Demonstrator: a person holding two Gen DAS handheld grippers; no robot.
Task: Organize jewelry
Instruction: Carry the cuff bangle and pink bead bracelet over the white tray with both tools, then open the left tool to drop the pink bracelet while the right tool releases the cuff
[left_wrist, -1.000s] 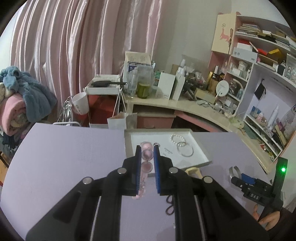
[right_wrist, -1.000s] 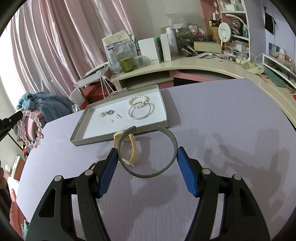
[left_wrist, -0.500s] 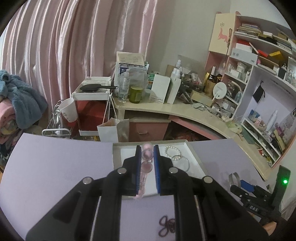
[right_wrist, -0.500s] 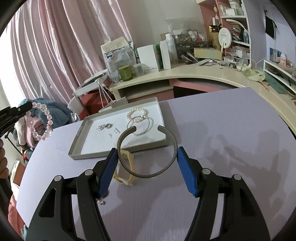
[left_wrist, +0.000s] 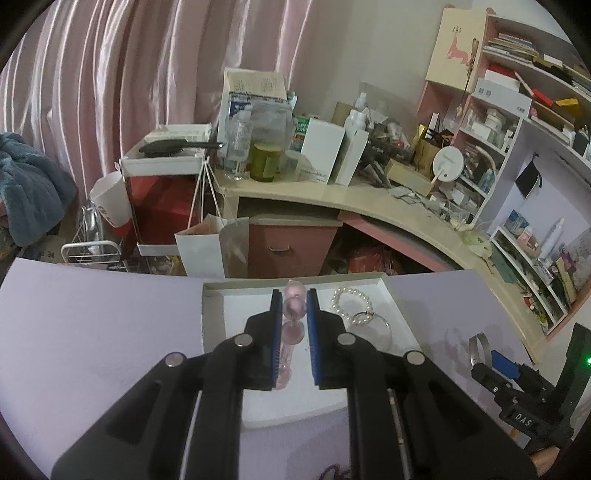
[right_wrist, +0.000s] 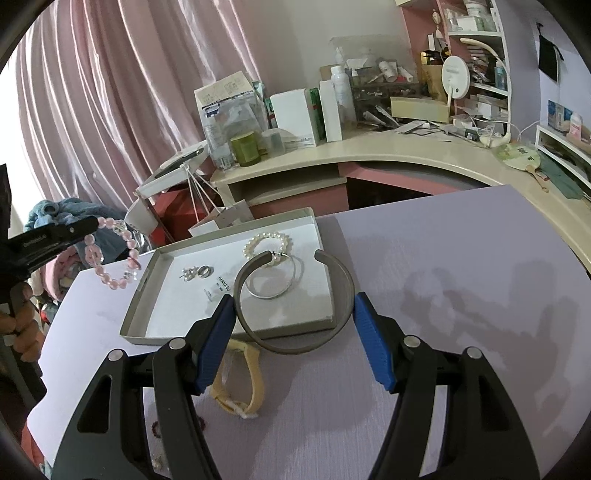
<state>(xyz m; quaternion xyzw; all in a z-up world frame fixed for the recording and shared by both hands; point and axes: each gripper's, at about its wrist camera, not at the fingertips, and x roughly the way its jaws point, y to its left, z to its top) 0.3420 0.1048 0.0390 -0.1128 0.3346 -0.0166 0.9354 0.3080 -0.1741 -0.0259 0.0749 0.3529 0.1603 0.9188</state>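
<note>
Lilac table (right_wrist: 461, 295): grey cuff (right_wrist: 295, 306) gap facing tray (right_wrist: 147, 325), crosswise in right tool (right_wrist: 293, 343).

left gripper (left_wrist: 291, 310) – jaws clamped | right gripper (right_wrist: 293, 325) – jaws spread, gripping

Beyond my lavender table (right_wrist: 461, 277) I see a curved cream desk (right_wrist: 388, 151) crowded with white boxes (right_wrist: 295, 118), a green jar (right_wrist: 245, 147) and a round mirror (right_wrist: 456, 77); pink curtains (left_wrist: 110, 92) hang far left.
</note>
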